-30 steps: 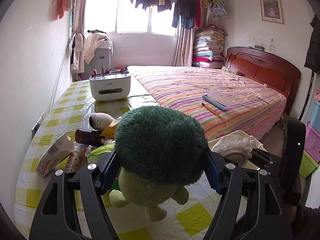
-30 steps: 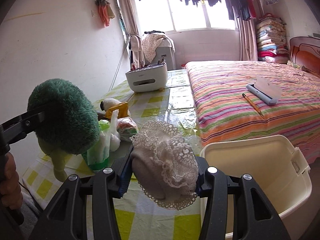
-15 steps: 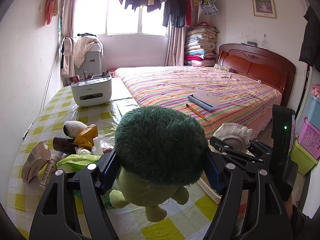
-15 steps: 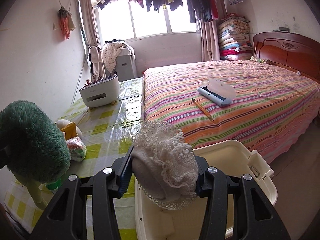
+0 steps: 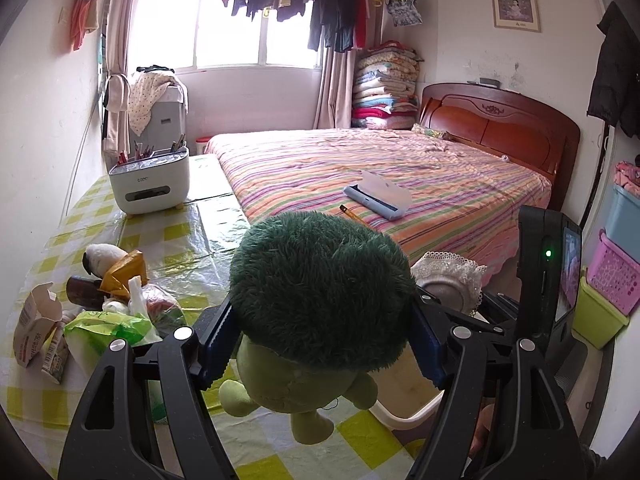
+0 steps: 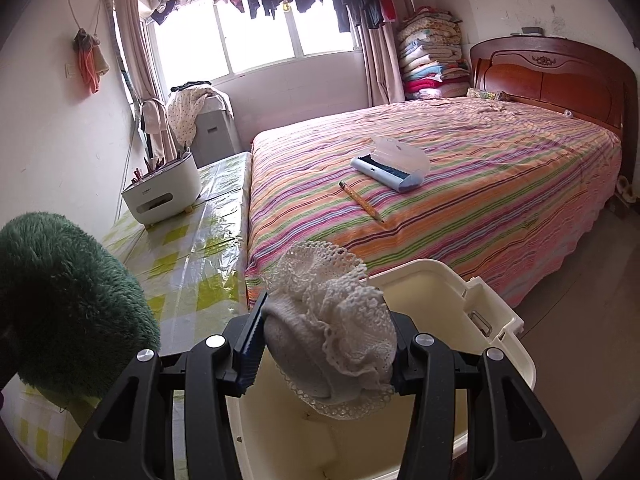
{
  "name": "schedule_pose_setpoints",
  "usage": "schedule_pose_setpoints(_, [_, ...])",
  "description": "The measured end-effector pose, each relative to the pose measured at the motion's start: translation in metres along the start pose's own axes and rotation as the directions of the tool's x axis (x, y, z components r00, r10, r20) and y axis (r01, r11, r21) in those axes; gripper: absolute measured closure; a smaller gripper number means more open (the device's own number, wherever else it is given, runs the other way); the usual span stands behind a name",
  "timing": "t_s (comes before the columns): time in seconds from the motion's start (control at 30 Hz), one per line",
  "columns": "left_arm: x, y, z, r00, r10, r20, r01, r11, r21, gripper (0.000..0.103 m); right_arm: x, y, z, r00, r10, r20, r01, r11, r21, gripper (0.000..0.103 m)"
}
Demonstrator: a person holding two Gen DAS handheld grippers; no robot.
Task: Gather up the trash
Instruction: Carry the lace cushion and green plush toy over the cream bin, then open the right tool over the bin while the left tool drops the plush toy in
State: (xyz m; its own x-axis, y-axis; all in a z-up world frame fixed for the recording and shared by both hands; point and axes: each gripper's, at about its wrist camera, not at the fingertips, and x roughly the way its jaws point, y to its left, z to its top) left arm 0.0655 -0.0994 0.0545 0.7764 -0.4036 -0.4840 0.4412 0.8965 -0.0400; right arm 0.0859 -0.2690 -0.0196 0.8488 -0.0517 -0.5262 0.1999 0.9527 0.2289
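Tablecloth (image 5: 168,232), checked yellow, beside striped bed (image 5: 400,176).

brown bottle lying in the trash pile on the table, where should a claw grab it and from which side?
Grip the brown bottle across its body, from above. It lies on its side, so its round flanks suit opposing pads. Only the middle of the body is exposed: the carton crowds its left end, the yellow wrapper and green bag cover its right. A side approach looks blocked.

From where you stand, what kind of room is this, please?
Most likely a home bedroom. A bed with a striped cover fills the room, folded blankets are stacked by the wooden headboard, and laundry hangs at the window.
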Motion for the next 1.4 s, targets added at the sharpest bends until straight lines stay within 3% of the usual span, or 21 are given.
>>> schedule_pose_setpoints(0.57, [0.020,-0.007,-0.009,0.998,-0.041,-0.050,0.041,0.999,0.012,0.030,0.014,-0.022,0.000,0.996,-0.071,-0.054,0.076,0.992,0.101,0.054])
schedule_pose_setpoints(0.67, [0.021,-0.012,-0.010,0.997,-0.048,-0.056,0.049,0.999,0.015,0.030,0.015,-0.028,-0.001,0.994,-0.094,-0.059,0.101,0.987,0.125,0.050])
schedule_pose_setpoints(0.8, [0.026,-0.016,-0.011,0.996,-0.059,-0.071,0.060,0.998,0.022,0.030,0.010,-0.040,-0.001,0.994,-0.096,-0.049,0.103,0.980,0.171,0.039])
schedule_pose_setpoints(1.07, [0.040,-0.027,-0.019,0.991,-0.073,-0.115,0.077,0.996,0.035,0.029,-0.007,-0.065,-0.001,0.995,-0.095,0.010,0.088,0.950,0.300,0.038])
schedule_pose_setpoints(1.4, [0.055,-0.029,-0.021,0.980,-0.109,-0.165,0.110,0.994,0.001,0.025,-0.022,-0.076,0.000,0.990,-0.120,0.078,0.083,0.927,0.365,0.038])
